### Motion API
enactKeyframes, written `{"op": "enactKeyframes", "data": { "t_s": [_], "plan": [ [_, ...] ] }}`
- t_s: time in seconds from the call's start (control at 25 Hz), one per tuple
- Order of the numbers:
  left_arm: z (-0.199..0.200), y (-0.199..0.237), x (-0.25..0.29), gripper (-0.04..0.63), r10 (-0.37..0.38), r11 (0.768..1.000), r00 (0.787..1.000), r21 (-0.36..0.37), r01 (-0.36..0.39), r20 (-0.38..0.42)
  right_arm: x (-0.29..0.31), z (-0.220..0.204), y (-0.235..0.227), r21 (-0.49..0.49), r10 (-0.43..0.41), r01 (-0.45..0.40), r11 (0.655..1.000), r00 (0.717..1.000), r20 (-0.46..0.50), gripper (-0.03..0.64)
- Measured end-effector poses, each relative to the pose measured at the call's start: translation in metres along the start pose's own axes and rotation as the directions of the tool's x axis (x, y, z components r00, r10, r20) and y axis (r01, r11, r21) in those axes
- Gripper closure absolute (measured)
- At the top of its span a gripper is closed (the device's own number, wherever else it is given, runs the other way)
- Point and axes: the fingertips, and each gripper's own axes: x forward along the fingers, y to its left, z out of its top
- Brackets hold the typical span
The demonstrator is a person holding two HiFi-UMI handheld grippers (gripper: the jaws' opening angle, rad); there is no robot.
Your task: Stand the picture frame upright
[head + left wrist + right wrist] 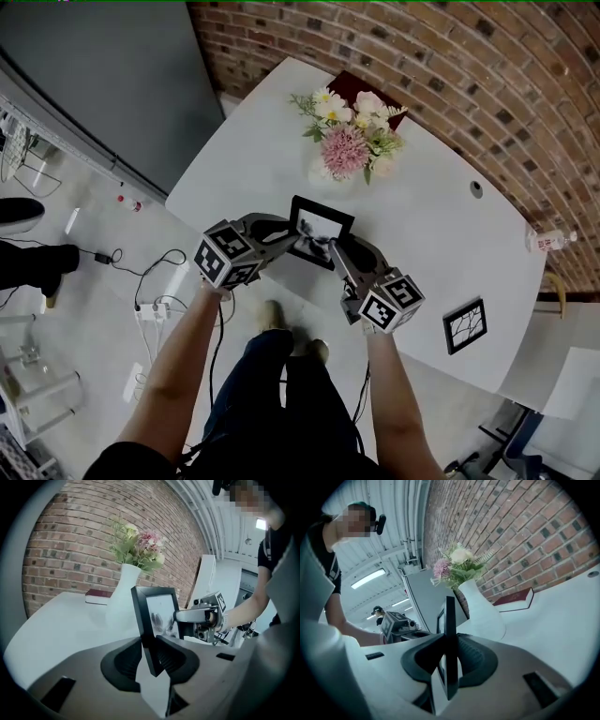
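A black picture frame (320,228) with a pale print is held upright between my two grippers, near the front edge of the white table (246,155). My left gripper (296,246) is shut on the frame's left edge; in the left gripper view the frame (155,618) stands clamped in the left gripper (149,649). On the opposite edge my right gripper (331,251) is shut too; the right gripper view shows the frame (450,620) edge-on within the right gripper (449,662). I cannot tell whether the frame's bottom touches the table.
A white vase of flowers (345,142) stands just behind the frame, with a dark red book (360,86) beyond it by the brick wall. A second small frame (465,325) lies flat at the right front. A bottle (548,241) lies at the far right edge.
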Motion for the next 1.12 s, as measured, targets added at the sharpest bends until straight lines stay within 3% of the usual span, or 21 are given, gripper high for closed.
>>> {"op": "enactKeyframes", "data": {
  "t_s": [0.68,1.12],
  "plan": [
    [0.015,0.053,0.030,0.491,0.018,0.991,1.000,0.135,-0.015,-0.021,0.036,0.009,-0.037,-0.117,-0.095,0.105,0.988,0.991,0.091,0.528],
    [0.022,0.069,0.040,0.491,0.080,0.974,0.997,0.211,-0.076,-0.011,0.045,0.013,-0.052,-0.213,-0.133,0.157,0.964,0.984,0.120,0.525]
  ]
}}
